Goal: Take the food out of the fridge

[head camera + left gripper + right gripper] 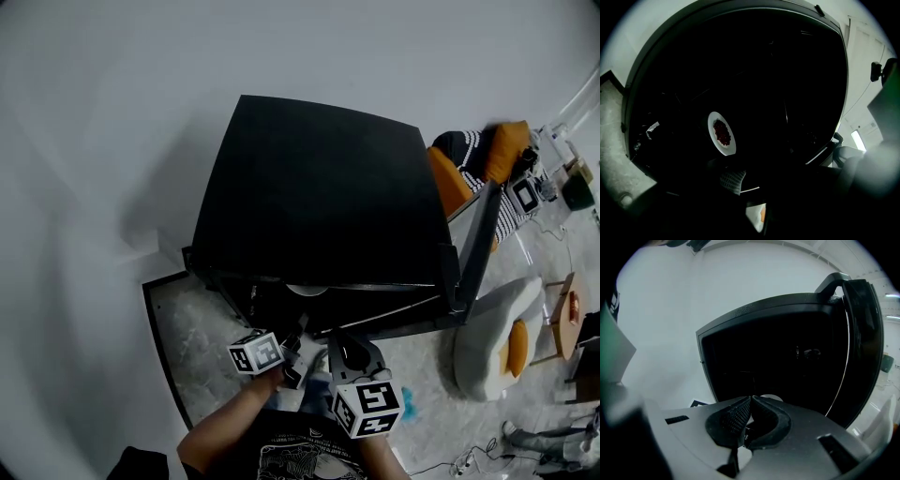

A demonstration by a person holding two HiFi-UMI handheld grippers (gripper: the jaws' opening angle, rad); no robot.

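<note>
Head view: black boxy fridge (319, 187) at ctr, door open at right. Left gripper (296, 339) and right gripper (345, 349) sit lower ctr.
Left gripper view: white oval plate of red food (722, 133) inside fridge, ctr-left, long axis near vertical. Jaws too dark to judge.
Right gripper view: jaw tips touching, holding nothing.

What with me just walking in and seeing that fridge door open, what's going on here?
A person stands at a small black fridge with its door swung open, holding a gripper in each hand. The left gripper points into the dark interior towards a white oval plate of red food, apparently still short of it. It is too dark there to tell how its jaws stand. The right gripper is outside the fridge, jaws together and empty.
</note>
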